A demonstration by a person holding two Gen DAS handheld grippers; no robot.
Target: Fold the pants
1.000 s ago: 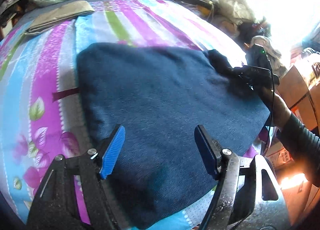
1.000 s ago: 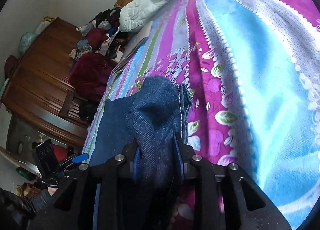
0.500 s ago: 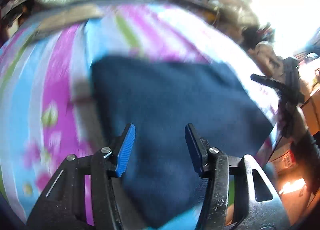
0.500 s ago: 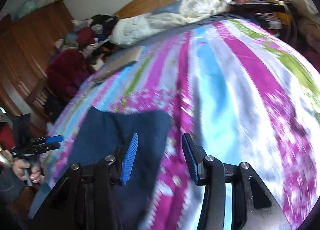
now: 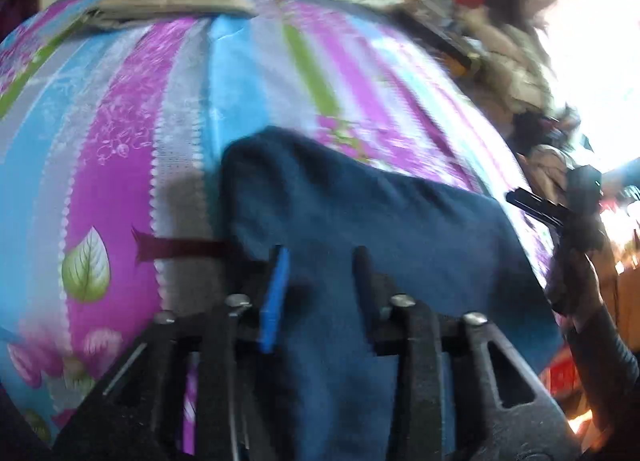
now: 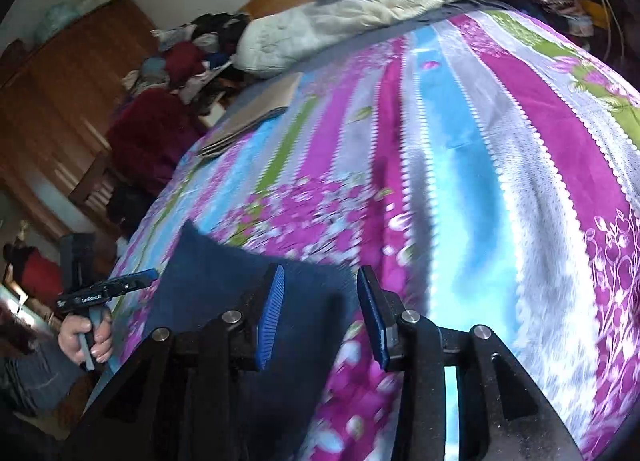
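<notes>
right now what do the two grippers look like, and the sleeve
Both grippers, left and right, are black frames with silver bolts and flat blue ribbed pads. From the right wrist view the left one has a grey handle and white lettering on its side. The sleeve by the right one is dark and ribbed.

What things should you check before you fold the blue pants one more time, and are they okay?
1. Left gripper open: ok, jaws apart.
2. Right gripper open and holding nothing: ok.
3. Pants lying flat on the bedsheet: ok, as far as the blur shows.
4. Free bedsheet beyond the pants: ok.
5. Tan folded cloth out of the way: ok, far from the pants.
6. Pants edges lined up neatly: cannot tell, too blurred.
</notes>
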